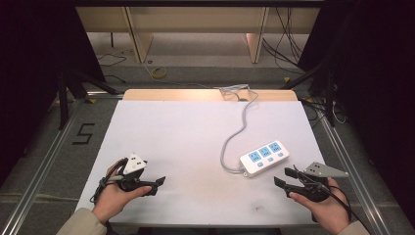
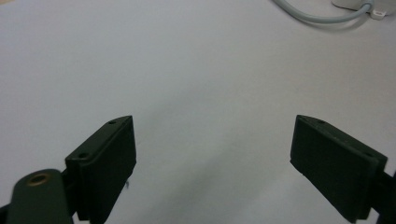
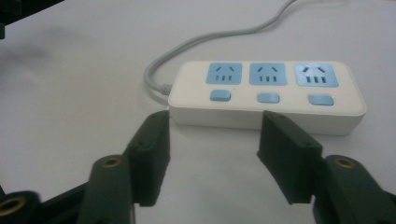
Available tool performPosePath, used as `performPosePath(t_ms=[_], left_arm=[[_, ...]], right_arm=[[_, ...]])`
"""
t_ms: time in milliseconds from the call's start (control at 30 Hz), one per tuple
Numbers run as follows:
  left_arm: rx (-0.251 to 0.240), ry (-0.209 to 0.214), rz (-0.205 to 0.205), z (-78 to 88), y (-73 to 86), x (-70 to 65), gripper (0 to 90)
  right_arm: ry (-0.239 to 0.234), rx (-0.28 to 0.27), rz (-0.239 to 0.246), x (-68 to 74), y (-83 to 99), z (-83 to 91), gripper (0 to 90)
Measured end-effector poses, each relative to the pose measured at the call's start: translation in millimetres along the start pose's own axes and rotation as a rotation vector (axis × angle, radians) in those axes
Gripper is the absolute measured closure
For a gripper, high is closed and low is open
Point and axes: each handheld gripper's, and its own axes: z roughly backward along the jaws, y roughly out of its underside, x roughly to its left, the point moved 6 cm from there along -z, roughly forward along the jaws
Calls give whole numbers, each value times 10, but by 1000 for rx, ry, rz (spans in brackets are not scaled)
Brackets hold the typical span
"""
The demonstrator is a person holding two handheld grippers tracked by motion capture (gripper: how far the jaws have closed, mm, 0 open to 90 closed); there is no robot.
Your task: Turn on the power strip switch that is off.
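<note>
Right now my right claw (image 3: 212, 140) stands with its matte black jaws apart, nothing between them, pointed straight at the power strip (image 3: 266, 95). That strip is a smooth, glossy white plastic block with rounded corners, three pale blue socket faces along its top and a small blue oblong button below each one. It lies flat on the table (image 1: 171, 132), a plain white sheet with a faintly dull finish, just ahead of my jaw tips and not touching them; its near long side faces me. A round grey cable (image 3: 187, 46) leaves its left end and snakes away across the table toward the far edge.

From the high view, the strip (image 1: 264, 157) sits just up and left of my right claw (image 1: 285, 179). My left claw (image 1: 157, 184) rests well apart from it, jaws wide with only bare table between the flat, blocky pads (image 2: 109, 163).
</note>
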Motion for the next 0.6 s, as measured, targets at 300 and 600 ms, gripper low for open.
performPosePath(t_ms=[300, 600], left_arm=[[3, -1, -6, -6, -1, 6, 151], [2, -2, 1, -18, 1, 4, 153]], right_arm=[[67, 49, 45, -16, -14, 37, 871], [76, 64, 59, -22, -98, 27, 900]])
